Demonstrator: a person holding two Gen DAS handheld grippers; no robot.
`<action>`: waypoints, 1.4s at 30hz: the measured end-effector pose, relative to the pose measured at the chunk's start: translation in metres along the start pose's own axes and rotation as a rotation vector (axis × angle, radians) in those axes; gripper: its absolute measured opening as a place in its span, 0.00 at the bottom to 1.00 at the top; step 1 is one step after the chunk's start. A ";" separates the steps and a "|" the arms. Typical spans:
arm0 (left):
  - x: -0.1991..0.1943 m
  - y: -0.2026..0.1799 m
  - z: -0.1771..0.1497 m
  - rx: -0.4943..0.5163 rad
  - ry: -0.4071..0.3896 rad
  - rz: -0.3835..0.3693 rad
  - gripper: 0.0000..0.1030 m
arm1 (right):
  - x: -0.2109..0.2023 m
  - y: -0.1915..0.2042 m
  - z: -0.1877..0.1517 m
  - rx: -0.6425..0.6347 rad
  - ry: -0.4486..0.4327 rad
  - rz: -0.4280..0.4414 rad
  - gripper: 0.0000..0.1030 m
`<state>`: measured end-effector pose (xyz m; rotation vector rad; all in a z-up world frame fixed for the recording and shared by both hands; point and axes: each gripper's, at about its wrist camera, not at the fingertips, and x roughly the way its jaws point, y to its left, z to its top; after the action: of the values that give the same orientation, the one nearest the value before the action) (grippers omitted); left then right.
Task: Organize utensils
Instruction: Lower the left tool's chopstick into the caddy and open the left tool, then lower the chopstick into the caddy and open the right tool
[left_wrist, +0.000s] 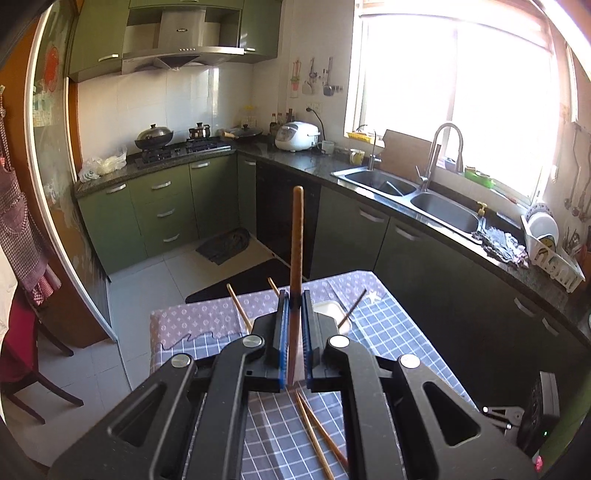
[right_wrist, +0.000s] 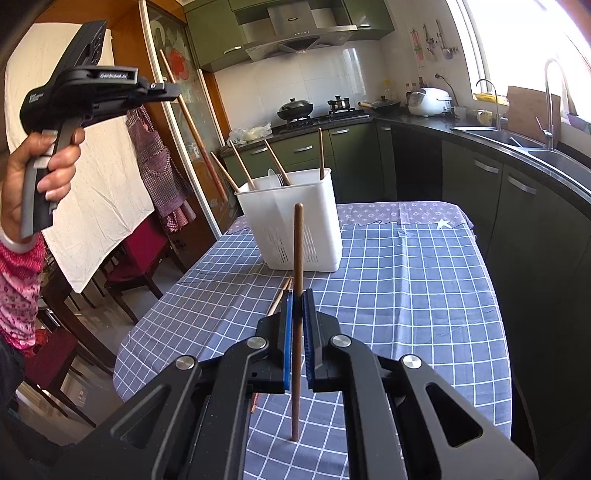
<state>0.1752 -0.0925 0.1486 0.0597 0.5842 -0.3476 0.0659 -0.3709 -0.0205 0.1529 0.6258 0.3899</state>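
Observation:
In the left wrist view my left gripper (left_wrist: 293, 295) is shut on a brown wooden chopstick (left_wrist: 297, 236) that stands upright between its blue pads. It is raised above the checked tablecloth (left_wrist: 388, 332), over the white utensil holder (left_wrist: 327, 308). Two loose chopsticks (left_wrist: 314, 435) lie on the cloth below. In the right wrist view my right gripper (right_wrist: 297, 295) is shut on another upright chopstick (right_wrist: 298, 243), low over the table and short of the white holder (right_wrist: 317, 229). Several chopsticks lean in the holder. The left gripper (right_wrist: 177, 92) shows high at upper left, held by a hand.
Two loose chopsticks (right_wrist: 280, 299) lie beside my right fingers. A dark counter with a steel double sink (left_wrist: 424, 195) runs along the right. Dark red chairs (right_wrist: 140, 254) stand left of the table. A white sheet (right_wrist: 92, 184) hangs behind them.

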 end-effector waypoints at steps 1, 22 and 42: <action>0.002 -0.001 0.007 0.001 -0.012 0.006 0.06 | 0.000 0.000 -0.001 0.001 0.000 0.000 0.06; 0.095 0.015 0.000 -0.052 0.146 0.028 0.40 | -0.005 -0.001 0.031 -0.005 -0.053 0.021 0.06; -0.024 0.030 -0.096 -0.029 0.029 0.076 0.85 | 0.045 0.033 0.242 -0.054 -0.334 -0.029 0.07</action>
<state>0.1163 -0.0426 0.0805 0.0588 0.6141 -0.2650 0.2337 -0.3285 0.1582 0.1535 0.2878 0.3429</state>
